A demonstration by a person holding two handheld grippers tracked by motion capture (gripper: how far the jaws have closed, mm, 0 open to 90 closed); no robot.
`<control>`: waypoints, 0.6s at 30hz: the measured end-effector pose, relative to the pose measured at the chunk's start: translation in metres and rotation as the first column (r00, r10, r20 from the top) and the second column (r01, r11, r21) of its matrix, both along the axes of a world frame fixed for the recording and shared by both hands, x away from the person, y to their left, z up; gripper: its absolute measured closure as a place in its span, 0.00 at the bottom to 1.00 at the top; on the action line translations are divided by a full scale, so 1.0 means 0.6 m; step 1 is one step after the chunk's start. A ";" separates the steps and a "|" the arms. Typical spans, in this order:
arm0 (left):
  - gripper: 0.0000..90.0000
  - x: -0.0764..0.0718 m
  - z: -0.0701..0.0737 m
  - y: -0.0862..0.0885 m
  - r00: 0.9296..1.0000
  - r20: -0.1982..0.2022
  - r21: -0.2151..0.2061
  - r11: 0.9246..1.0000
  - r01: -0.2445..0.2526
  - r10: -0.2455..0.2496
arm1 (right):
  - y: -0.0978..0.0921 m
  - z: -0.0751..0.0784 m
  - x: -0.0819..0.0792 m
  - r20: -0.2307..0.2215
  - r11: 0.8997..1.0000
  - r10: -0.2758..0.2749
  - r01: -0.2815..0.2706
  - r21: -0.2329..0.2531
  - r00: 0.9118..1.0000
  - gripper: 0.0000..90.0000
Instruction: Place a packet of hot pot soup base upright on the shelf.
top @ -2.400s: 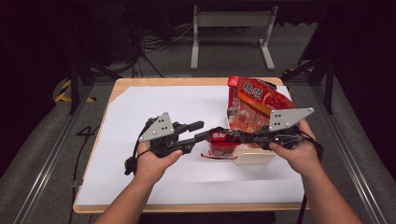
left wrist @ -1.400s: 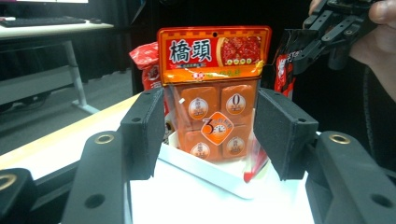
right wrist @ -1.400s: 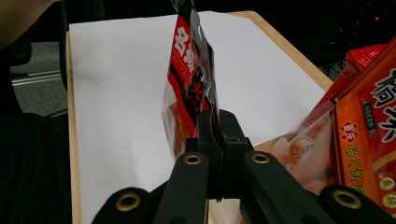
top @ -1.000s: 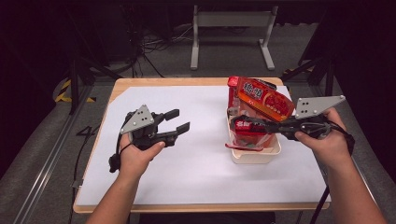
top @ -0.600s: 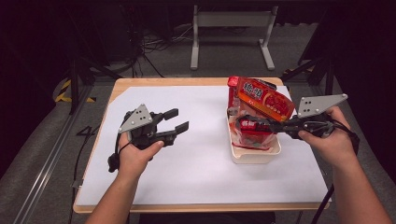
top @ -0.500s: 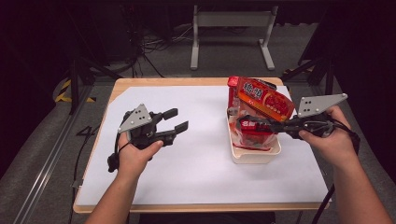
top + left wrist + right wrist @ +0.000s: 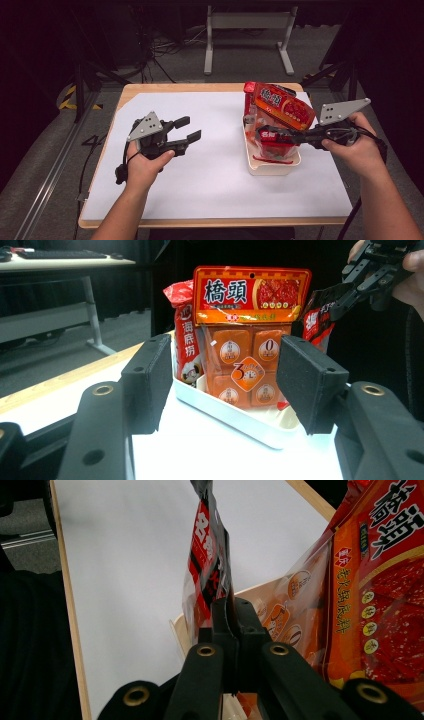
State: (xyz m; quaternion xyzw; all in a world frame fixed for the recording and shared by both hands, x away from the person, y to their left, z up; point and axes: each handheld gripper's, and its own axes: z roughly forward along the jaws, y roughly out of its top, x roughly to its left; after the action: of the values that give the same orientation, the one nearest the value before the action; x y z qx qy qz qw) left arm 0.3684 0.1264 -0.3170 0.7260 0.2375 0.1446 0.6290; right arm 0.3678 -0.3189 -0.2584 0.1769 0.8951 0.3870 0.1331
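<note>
A white tray (image 7: 272, 169) sits right of the table's middle with snack packets standing in it. A big orange packet (image 7: 283, 105) leans at the back of the tray, and a red packet (image 7: 184, 342) stands beside it. My right gripper (image 7: 264, 135) is shut on the top edge of a red-and-black packet (image 7: 209, 555), which hangs upright over the tray's front half, next to the orange packet (image 7: 385, 575). My left gripper (image 7: 188, 128) hovers open and empty over the white mat, well left of the tray, and its jaws point at the tray (image 7: 235, 416).
A white mat (image 7: 210, 165) covers most of the wooden table (image 7: 185, 88). Bare mat lies between my left gripper and the tray, and in front of the tray. Beyond the table's far edge stand a metal frame (image 7: 247, 30) and cables on the floor.
My left gripper let go of the red-and-black packet and drew back to the left. My right gripper carried the packet rightwards over the tray and lowered it a little.
</note>
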 end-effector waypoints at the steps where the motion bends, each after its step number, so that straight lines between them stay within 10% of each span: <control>1: 0.45 0.000 0.000 0.000 1.000 0.000 0.000 1.000 0.000 0.000 | 0.000 0.000 0.000 0.000 1.000 0.000 0.000 0.000 1.000 1.00; 18: 0.45 0.001 -0.002 0.006 1.000 -0.012 -0.001 1.000 -0.010 0.010 | 0.000 -0.029 0.013 -0.062 1.000 0.003 -0.003 -0.014 0.998 1.00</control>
State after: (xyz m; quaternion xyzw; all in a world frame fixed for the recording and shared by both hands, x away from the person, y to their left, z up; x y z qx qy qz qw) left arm 0.3691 0.1301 -0.3180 0.7252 0.2450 0.1434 0.6273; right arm 0.3756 -0.3189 -0.2761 0.1866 0.9017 0.3753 0.1058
